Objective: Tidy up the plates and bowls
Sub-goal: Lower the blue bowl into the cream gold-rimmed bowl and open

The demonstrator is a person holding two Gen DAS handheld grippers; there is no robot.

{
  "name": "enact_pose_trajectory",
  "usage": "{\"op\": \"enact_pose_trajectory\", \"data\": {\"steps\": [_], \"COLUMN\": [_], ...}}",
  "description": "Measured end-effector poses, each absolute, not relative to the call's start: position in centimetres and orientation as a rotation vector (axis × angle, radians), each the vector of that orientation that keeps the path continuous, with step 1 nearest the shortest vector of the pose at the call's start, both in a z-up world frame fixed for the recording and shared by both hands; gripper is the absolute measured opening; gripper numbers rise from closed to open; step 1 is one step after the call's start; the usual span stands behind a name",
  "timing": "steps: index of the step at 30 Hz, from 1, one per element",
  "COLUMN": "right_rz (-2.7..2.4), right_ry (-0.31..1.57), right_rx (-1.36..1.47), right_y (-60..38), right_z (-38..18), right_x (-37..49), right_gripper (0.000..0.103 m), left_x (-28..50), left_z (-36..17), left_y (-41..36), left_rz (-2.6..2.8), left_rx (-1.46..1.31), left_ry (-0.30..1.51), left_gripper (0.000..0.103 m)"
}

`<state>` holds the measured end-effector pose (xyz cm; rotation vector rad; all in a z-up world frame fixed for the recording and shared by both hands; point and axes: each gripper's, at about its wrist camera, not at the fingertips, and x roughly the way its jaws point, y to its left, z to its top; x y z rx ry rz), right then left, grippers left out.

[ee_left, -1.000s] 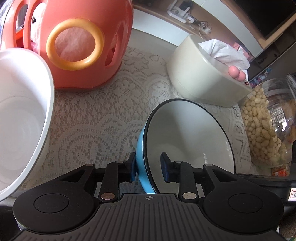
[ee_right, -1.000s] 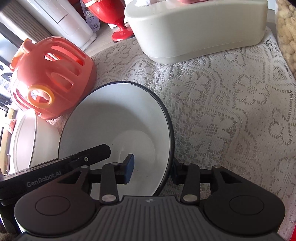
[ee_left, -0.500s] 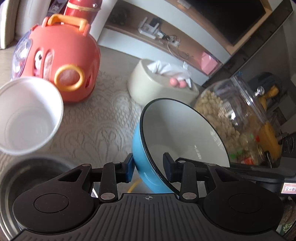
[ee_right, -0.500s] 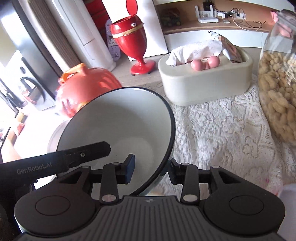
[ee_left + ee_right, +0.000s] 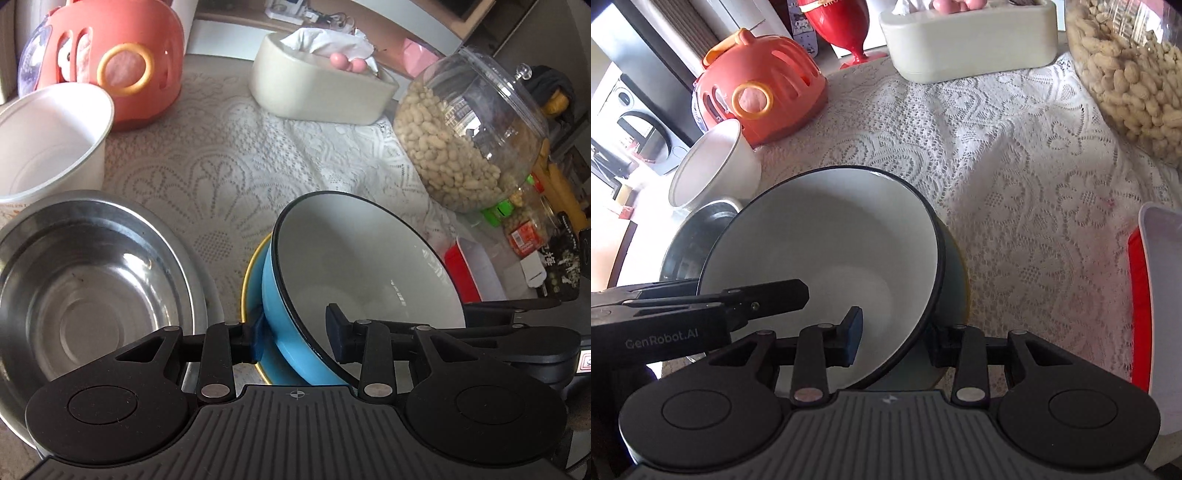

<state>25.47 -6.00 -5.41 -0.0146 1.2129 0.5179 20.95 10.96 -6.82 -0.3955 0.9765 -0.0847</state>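
A blue bowl [image 5: 365, 266] with a white inside and black rim sits over a yellow-rimmed plate [image 5: 249, 280] on the lace cloth. My left gripper [image 5: 295, 332] straddles the bowl's left wall, one finger outside and one inside, gripping the wall. My right gripper [image 5: 895, 336] straddles the same bowl [image 5: 827, 240] at its right wall in the same way. A steel bowl [image 5: 88, 284] lies to the left, with a white paper bowl [image 5: 48, 147] behind it. A red-and-white dish [image 5: 1156, 288] shows at the right edge.
An orange plastic basket [image 5: 122, 62], a cream tissue box [image 5: 317, 88] and a clear jar of peanuts [image 5: 465, 136] stand at the back of the table. Small packets and bottles crowd the right side [image 5: 524, 236].
Both grippers carried the blue bowl up off the cloth, back toward me, and down over the yellow-rimmed plate. The steel bowl came into view on the left.
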Motion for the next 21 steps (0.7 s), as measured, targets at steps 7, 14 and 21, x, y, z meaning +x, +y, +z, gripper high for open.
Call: {"op": "enact_pose_trajectory", "data": {"steps": [7, 14, 21], "right_rz": [0.524, 0.519, 0.512], "right_ry": [1.231, 1.231, 1.228], "right_rx": [0.049, 0.053, 0.065], "right_y": [-7.1, -7.0, -7.4], "right_z": [-4.9, -5.0, -4.7], "right_x": [25.7, 26.0, 25.7], "right_gripper": [0.036, 0.036, 0.036], "left_x": [20.8, 20.7, 20.5], "left_z": [-6.7, -6.5, -6.2], "left_y": [11.0, 11.1, 12.3], "left_rz": [-0.087, -0.084, -0.098], "left_rx": [-0.377, -0.388, -0.439], "left_ry": [0.970, 0.962, 0.951], "left_gripper": [0.038, 0.038, 0.037]}}
